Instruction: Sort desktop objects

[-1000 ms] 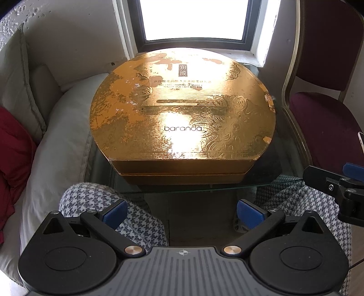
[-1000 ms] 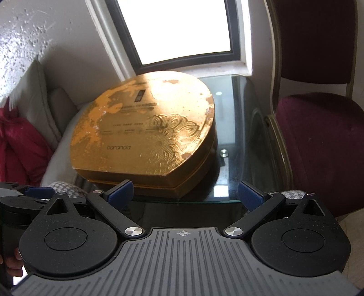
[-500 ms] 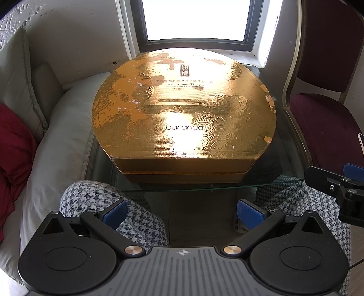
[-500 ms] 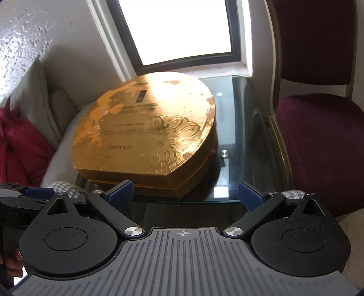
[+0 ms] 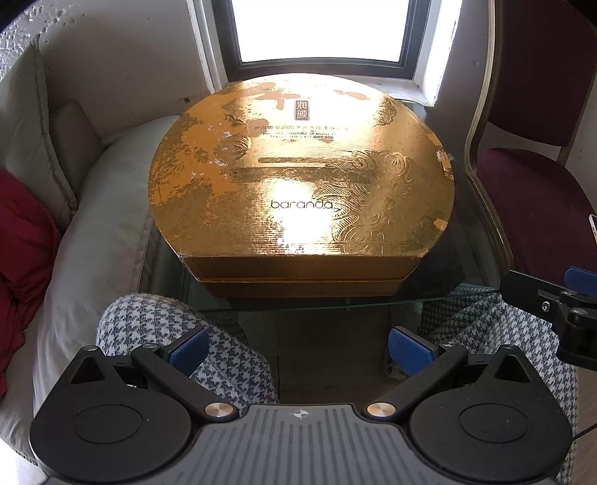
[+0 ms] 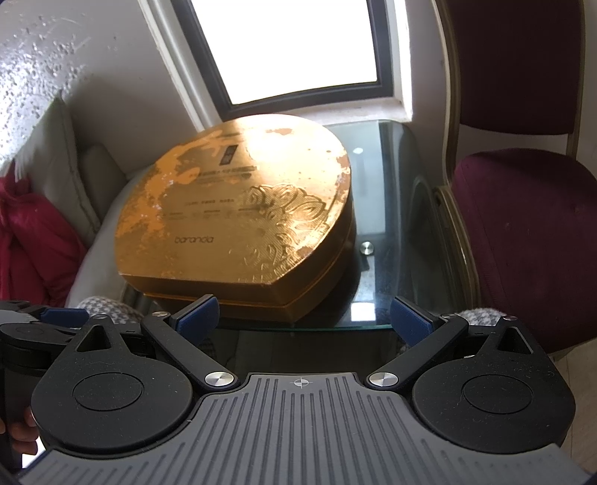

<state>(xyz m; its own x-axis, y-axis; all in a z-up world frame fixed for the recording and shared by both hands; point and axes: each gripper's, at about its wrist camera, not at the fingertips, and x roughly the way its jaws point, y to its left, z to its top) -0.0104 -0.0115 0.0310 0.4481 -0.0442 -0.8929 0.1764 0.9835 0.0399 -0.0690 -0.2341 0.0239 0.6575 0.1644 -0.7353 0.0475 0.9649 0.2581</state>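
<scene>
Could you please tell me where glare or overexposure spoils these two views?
Left wrist view: the window is blown out white, and a bright glare patch sits on the gold box lid below the "baranda" lettering. Right wrist view: the window is equally blown out; the box lid shows no strong glare.

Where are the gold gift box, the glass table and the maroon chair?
gold gift box (image 5: 298, 186), left wrist view, middle of its lid.
glass table (image 6: 388, 209), right wrist view, bare glass right of the box.
maroon chair (image 6: 530, 238), right wrist view, seat cushion.
</scene>
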